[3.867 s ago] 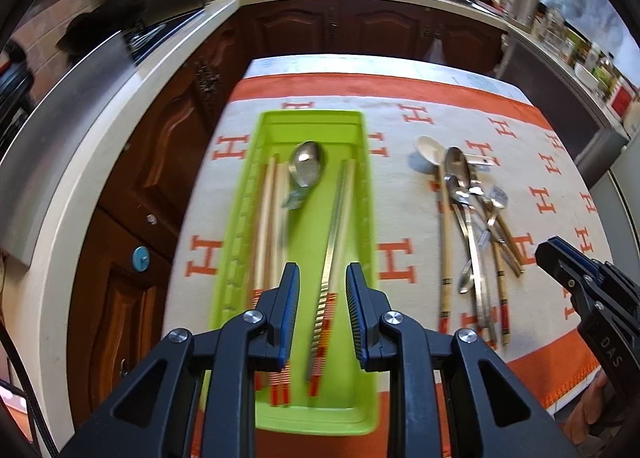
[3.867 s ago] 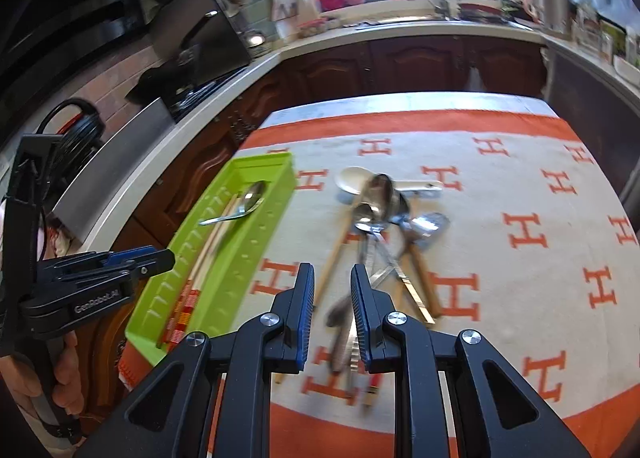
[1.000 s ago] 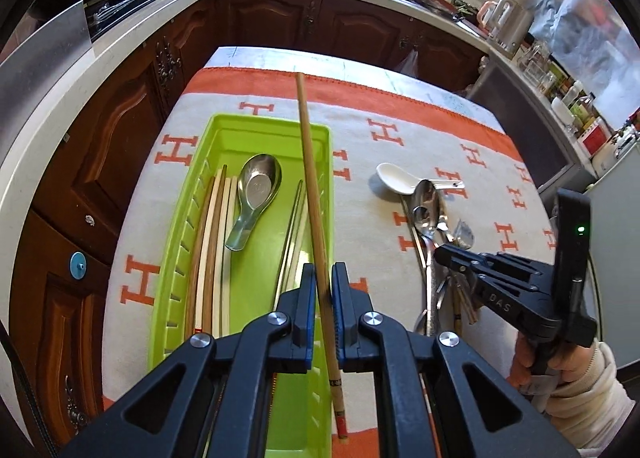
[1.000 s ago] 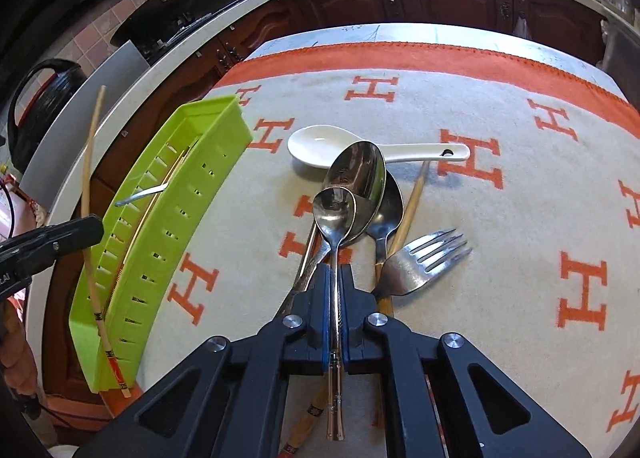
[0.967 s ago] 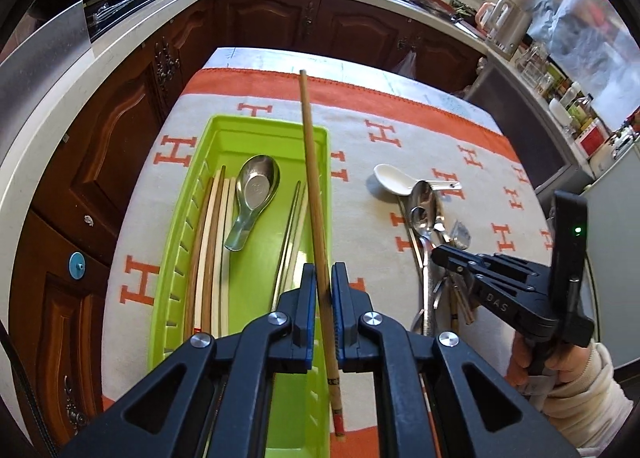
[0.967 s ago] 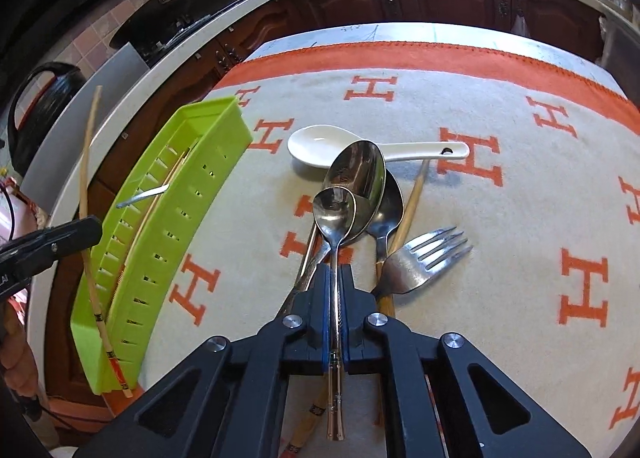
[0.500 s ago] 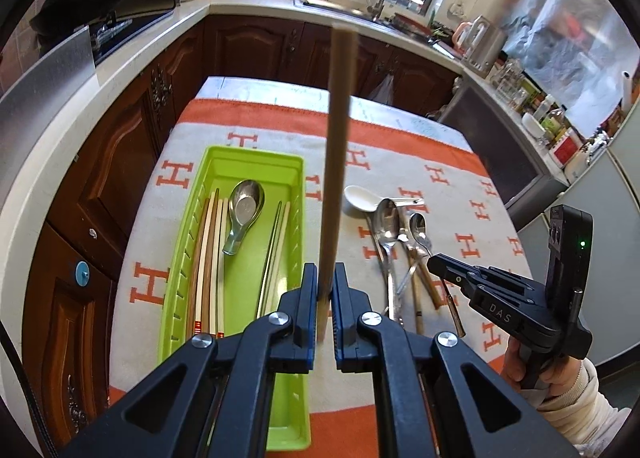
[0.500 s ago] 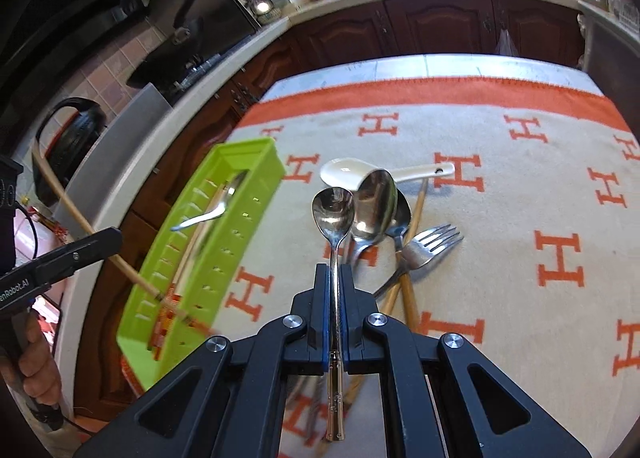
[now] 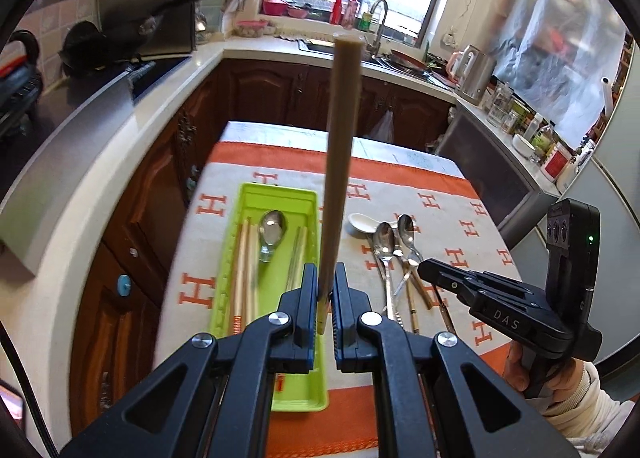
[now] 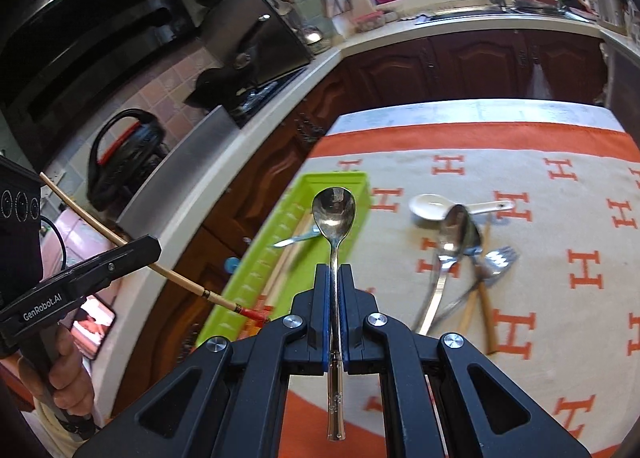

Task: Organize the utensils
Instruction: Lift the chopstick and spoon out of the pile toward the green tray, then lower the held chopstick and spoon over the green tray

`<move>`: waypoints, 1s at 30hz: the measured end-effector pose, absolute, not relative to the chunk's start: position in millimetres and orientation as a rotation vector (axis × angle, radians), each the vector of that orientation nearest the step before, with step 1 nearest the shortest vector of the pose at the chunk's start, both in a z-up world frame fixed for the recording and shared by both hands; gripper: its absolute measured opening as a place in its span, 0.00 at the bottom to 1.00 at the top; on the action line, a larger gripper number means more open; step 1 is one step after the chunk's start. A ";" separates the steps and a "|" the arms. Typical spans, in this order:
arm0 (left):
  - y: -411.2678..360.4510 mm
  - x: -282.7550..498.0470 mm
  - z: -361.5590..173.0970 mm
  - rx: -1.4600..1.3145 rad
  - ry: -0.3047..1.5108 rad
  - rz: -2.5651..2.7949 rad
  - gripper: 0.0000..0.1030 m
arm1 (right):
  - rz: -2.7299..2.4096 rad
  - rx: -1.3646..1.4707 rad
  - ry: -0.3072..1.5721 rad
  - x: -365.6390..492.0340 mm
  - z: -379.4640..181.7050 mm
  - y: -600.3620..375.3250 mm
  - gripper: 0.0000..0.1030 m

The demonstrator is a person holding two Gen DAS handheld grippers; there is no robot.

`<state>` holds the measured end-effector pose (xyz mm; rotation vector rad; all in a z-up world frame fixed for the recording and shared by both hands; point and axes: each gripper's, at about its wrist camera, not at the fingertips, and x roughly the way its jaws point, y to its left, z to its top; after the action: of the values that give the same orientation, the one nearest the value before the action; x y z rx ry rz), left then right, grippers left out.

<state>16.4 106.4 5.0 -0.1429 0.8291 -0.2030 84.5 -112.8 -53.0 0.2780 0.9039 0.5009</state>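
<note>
While both my hands are up above the table, my left gripper (image 9: 324,290) is clenched on a wooden chopstick (image 9: 340,161), which stands up steeply toward the lens; its red-banded end shows low in the right wrist view, near the corner of the green tray (image 9: 280,193). My right gripper (image 10: 334,290) is clamped on the handle of a steel spoon (image 10: 334,213), bowl forward, handle running back between the pads.

Tray: on the orange-and-cream cloth (image 9: 440,209), left part. Holds several chopsticks laid lengthwise and one short metal spoon (image 9: 272,230).

Right of the tray, on the cloth: a white ceramic spoon (image 10: 432,205), metal spoons, a fork (image 10: 496,258) and wooden-handled pieces, crossed in a loose pile.
</note>
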 end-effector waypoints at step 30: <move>125.5 102.6 -94.7 -0.067 1.098 -0.107 0.04 | 0.520 0.447 1.037 138.3 -104.6 -57.1 0.04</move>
<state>102.6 125.5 -94.7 -0.0667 1.0977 -0.1071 138.3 -57.1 -104.6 0.4466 1.0365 0.5205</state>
